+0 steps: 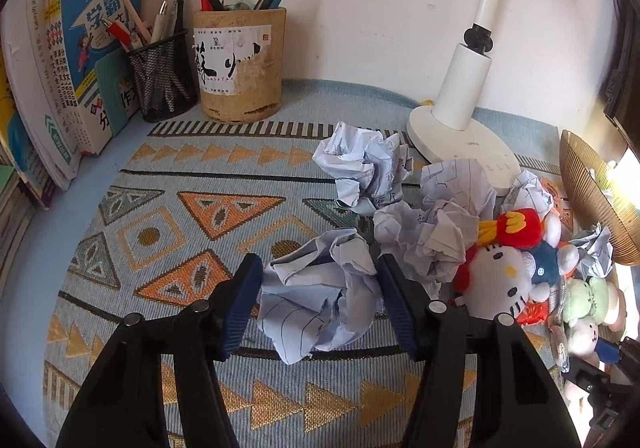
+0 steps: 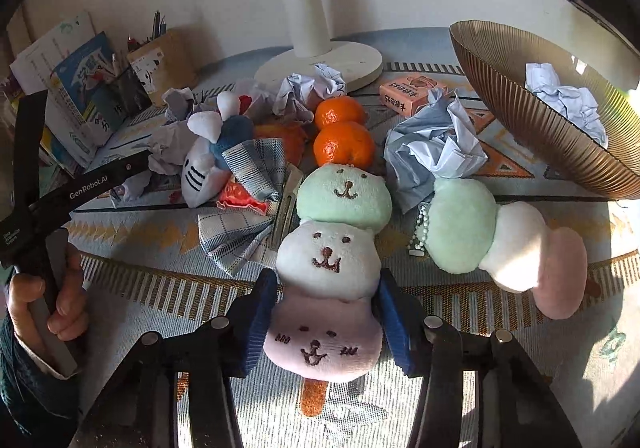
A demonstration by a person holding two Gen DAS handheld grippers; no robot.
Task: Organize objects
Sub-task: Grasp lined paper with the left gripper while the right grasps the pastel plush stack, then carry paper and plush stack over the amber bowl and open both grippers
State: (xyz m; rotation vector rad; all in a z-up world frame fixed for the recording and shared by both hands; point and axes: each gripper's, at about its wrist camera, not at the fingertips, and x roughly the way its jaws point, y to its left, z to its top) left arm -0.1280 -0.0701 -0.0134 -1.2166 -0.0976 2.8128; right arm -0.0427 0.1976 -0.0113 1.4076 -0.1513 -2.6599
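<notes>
The left gripper (image 1: 320,302) has its blue-padded jaws pressed against both sides of a crumpled ball of pale blue lined paper (image 1: 320,296), which rests on the patterned woven tablecloth (image 1: 180,228) in blue, orange and gold. Just beyond it lie more crumpled paper balls (image 1: 400,200), one touching the round base of a white desk lamp (image 1: 460,120). To their right sits a heap of small plush toys, a white cat-faced one (image 1: 500,280) nearest the gripper. Against the wall at the back left stand a black mesh pen cup (image 1: 164,80), a tan cylindrical pen holder with a torn label (image 1: 240,64) and a row of leaning books (image 1: 72,68). The right gripper (image 2: 328,308) pinches a plush skewer of three stacked round faces – mint green, white and pink (image 2: 332,260) – with its pads squeezing the toy where the white ball meets the pink one; the toy lies flat on the cloth with its orange stick pointing toward the camera. A second, similar plush skewer (image 2: 500,248) lies just to the right, face down. Behind them are two oranges (image 2: 344,132), a plaid fabric bow (image 2: 248,204), a small pink box (image 2: 408,92) and a ribbed bronze-coloured bowl (image 2: 540,120) – tilted, holding one crumpled paper ball (image 2: 568,100). At the left edge of the right wrist view, a hand (image 2: 44,296) grips the handle of the other gripper.
</notes>
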